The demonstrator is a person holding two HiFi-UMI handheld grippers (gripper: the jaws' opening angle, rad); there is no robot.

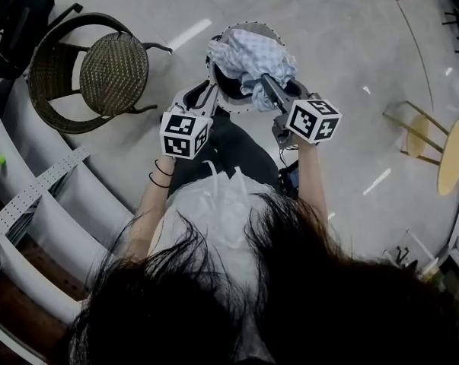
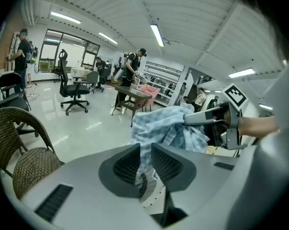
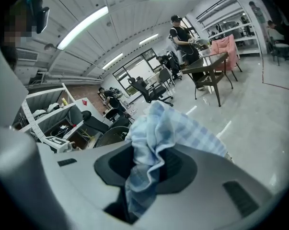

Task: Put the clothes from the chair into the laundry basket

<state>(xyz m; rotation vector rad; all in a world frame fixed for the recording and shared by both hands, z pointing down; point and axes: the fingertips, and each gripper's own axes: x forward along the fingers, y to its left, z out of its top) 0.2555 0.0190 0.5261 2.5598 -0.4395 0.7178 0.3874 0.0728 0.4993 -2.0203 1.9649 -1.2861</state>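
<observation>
The task is judged close to its end. The wicker chair (image 1: 115,71), at ten o'clock in the head view, shows a bare seat, and no other clothing is seen on it or on the floor (image 1: 351,44). The one garment in sight, a light blue checked cloth (image 1: 248,55), is held bunched directly over the laundry basket (image 1: 263,26) at twelve o'clock. What is left appears to be lowering and letting go, so that the cloth drops inside and does not drape over the rim.

The right tongs (image 1: 266,82) are clenched on the cloth at its four o'clock side. In the right gripper view a thick fold is seen pinched between the jaws and spilling out on both sides. The left tongs (image 1: 206,91) are held at the basket's eight o'clock edge. In the left gripper view their jaws stand only narrowly apart, and a hanging edge of the cloth is judged to be caught at the tips.

The cloth is thin, soft and heavily creased, with a pale woven check. The basket is round, with a pale rim pierced by small holes and a dark inside. The chair is of brown woven cane, with a curved back and a round, tightly plaited seat. The floor is pale and glossy, and the ceiling lights are mirrored in it.
</observation>
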